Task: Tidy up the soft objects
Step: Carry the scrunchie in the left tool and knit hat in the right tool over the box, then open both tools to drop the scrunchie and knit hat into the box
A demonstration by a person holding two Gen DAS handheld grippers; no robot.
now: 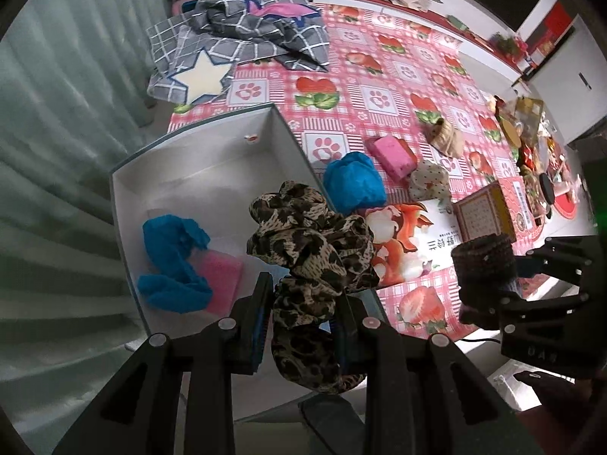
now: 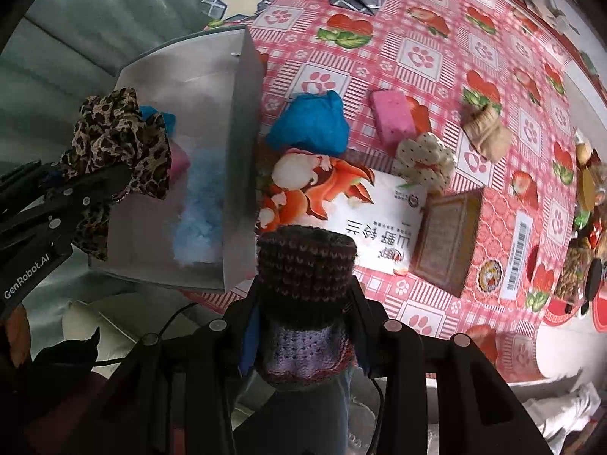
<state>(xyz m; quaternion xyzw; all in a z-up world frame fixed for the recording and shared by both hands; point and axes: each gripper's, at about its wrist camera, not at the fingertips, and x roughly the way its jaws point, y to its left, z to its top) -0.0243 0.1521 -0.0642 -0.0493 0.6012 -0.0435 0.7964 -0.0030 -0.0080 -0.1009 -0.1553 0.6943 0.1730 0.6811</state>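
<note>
Left tongs clamped on a leopard scrunchie held over the white box, right tongs closed on a knitted sock, blue cloth and pink sponge lying inside the box ahead-left.

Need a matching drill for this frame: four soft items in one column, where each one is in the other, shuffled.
Items:
1. leopard-print fabric scrunchie
2. dark knitted purple-and-brown cuff
3. crumpled blue cloth beside the pink sponge
4. white polka-dot scrunchie

Places:
A. inside the white box
B. on the tablecloth, loose
C. in the left gripper
D. in the right gripper

Pairs: 1-C, 2-D, 3-A, 4-B
</note>
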